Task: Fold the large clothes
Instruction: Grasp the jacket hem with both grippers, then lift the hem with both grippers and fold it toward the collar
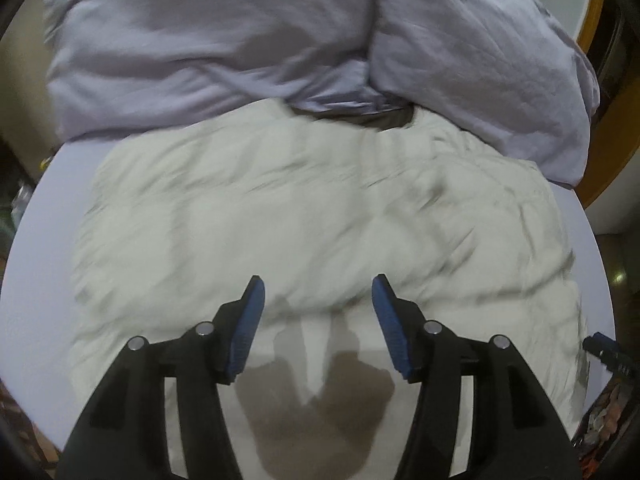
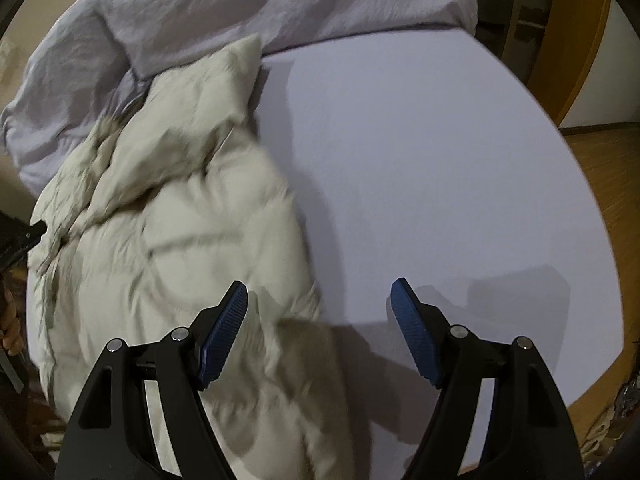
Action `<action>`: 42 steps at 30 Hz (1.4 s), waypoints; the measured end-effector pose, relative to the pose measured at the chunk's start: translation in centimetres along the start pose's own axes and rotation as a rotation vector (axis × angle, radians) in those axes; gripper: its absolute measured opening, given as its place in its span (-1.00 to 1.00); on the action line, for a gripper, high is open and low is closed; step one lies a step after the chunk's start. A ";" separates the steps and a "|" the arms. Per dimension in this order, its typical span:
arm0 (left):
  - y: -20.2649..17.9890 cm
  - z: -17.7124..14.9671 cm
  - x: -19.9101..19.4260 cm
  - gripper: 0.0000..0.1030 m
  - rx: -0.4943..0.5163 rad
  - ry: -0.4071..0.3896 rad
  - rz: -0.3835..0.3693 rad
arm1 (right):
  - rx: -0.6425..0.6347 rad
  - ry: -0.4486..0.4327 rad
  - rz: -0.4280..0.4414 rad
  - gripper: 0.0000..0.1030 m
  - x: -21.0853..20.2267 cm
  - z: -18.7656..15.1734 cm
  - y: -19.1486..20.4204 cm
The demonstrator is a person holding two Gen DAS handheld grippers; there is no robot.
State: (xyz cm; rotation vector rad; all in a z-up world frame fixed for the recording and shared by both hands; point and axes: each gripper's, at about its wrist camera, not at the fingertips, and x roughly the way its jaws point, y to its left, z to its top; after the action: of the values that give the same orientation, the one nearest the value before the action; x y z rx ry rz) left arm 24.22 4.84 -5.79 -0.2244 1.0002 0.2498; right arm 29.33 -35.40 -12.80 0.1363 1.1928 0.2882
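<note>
Right wrist: jacket [image 2: 180, 240] edge, bare bed [image 2: 440, 180]

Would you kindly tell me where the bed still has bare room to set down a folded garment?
The widest free patch is the bare sheet right of the cream quilted garment, bordered by the lavender duvet behind. A narrow strip lies left of the garment in the left wrist view. The duvet crowds the back.

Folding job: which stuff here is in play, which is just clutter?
In play:
- cream puffy garment
- left tongs, open, empty
- right tongs, open, empty
- lilac bed surface

Lying about:
- rumpled lilac duvet
- wooden floor
</note>
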 end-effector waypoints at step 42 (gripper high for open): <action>17.7 -16.8 -10.2 -0.85 -0.293 -0.002 -0.065 | 0.060 -0.132 0.139 -0.82 -6.9 -7.5 1.8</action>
State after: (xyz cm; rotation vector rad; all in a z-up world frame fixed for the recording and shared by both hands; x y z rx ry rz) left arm 0.12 15.54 -7.13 -0.5224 0.9505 0.3369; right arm 19.75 -36.02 -8.89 0.2874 1.0626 0.3597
